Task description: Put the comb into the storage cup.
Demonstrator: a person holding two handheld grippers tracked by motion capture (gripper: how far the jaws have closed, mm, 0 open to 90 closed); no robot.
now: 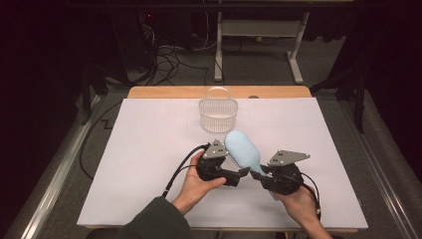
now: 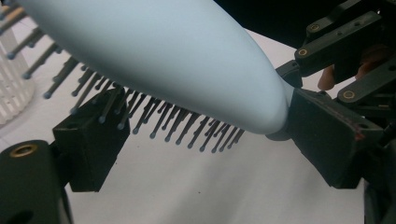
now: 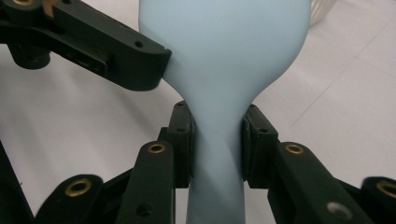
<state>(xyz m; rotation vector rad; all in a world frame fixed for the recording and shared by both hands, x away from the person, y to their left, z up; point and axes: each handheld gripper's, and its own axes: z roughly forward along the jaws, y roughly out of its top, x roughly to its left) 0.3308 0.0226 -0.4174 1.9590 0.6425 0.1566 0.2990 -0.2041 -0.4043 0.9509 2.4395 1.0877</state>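
We find the right gripper [image 3: 217,140] clamped on the neck of the pale blue hairbrush [image 1: 244,148], held above the white table [image 1: 149,149]. The left gripper [image 2: 196,140] stands open around its dark bristles [image 2: 177,126], apparently touching. Beyond stands a clear basket [image 1: 218,113].

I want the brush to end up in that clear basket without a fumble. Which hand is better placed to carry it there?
The right. The right gripper is clamped on the neck of the blue hairbrush, while the left gripper is open beside its bristles. The basket stands just beyond.
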